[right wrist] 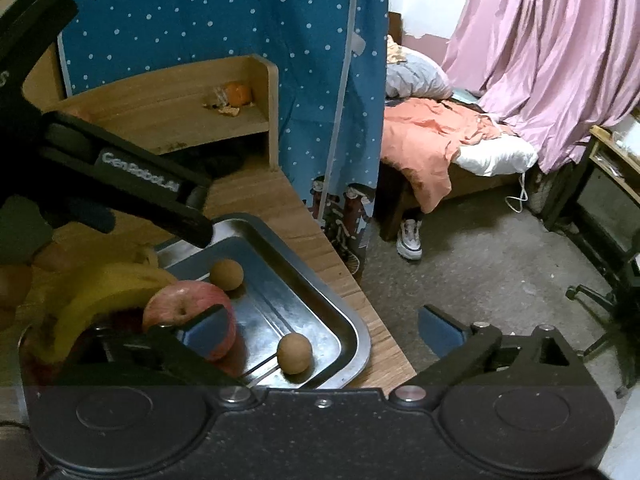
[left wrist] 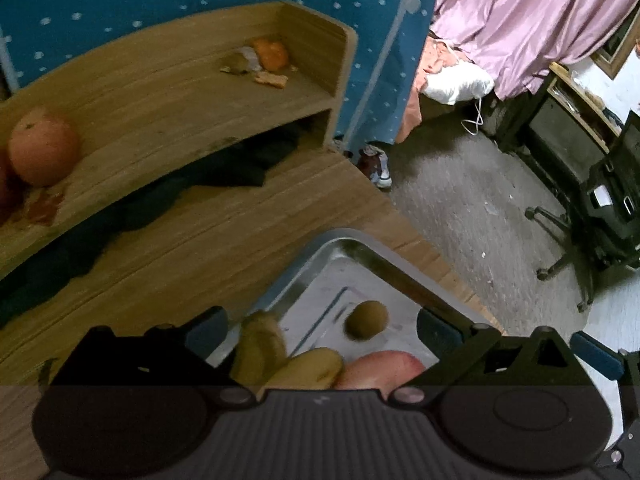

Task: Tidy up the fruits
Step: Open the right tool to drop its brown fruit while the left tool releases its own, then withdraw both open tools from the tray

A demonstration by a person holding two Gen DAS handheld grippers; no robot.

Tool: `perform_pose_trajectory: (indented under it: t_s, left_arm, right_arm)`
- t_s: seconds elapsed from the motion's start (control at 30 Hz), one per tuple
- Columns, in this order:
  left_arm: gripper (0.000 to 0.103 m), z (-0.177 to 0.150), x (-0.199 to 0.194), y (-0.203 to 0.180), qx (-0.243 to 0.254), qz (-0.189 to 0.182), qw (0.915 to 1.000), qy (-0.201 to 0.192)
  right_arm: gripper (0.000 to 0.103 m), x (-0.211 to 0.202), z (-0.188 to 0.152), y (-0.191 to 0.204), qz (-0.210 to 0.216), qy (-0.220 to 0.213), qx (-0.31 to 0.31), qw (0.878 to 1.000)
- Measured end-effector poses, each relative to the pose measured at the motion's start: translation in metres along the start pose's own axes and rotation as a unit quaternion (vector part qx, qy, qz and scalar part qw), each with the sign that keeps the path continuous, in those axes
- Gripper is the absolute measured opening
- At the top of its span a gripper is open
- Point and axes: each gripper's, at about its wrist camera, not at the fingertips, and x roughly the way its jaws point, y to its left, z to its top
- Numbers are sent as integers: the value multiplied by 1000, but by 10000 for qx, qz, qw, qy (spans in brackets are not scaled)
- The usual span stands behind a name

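- Both grippers are over the metal tray [right wrist: 352,344] on the wooden desk [right wrist: 256,196], and both are spread wide with nothing between the fingers.
- Left gripper [left wrist: 322,330]: the bananas [left wrist: 296,364] sit right under its nose, a red apple [left wrist: 380,368] just to the right of them, and a kiwi [left wrist: 366,319] a bit further ahead on the tray floor. Nothing is touching the pads as far as I can tell.
- Right gripper [right wrist: 322,330]: the apple [right wrist: 188,308] is tucked against its left finger, and I can't tell if it actually touches. One kiwi [right wrist: 295,353] lies just ahead between the fingers, and another kiwi [right wrist: 227,275] is further forward.
- Further out from the left gripper, a shelf [left wrist: 180,80] holds an orange [left wrist: 42,150] and a mandarin [left wrist: 271,53] with peel scraps beside it.
- Handling guess: kiwis are light, fuzzy so not slippery, but soft, so squeeze gently across the short middle or they'll bruise or roll off on that slick steel.
- The apple is heavier and firm; grab its widest part.
- Bananas look awkward: curved and easily bruised, so I'd go for the thick middle of one.
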Motion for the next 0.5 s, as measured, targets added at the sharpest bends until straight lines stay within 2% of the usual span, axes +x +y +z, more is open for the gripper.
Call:
perform_pose_trajectory:
  t_s: [0.27,0.5]
  left_arm:
    - [103,-18,-31,26,64,211,9996,-157]
    - [103,-33,-66,56,-177,249,9990,-317]
  right_arm:
    - [102,-21,-3,20,-175,37,361,9992]
    - [102,-47,-6,47,-297,-36,408,9987]
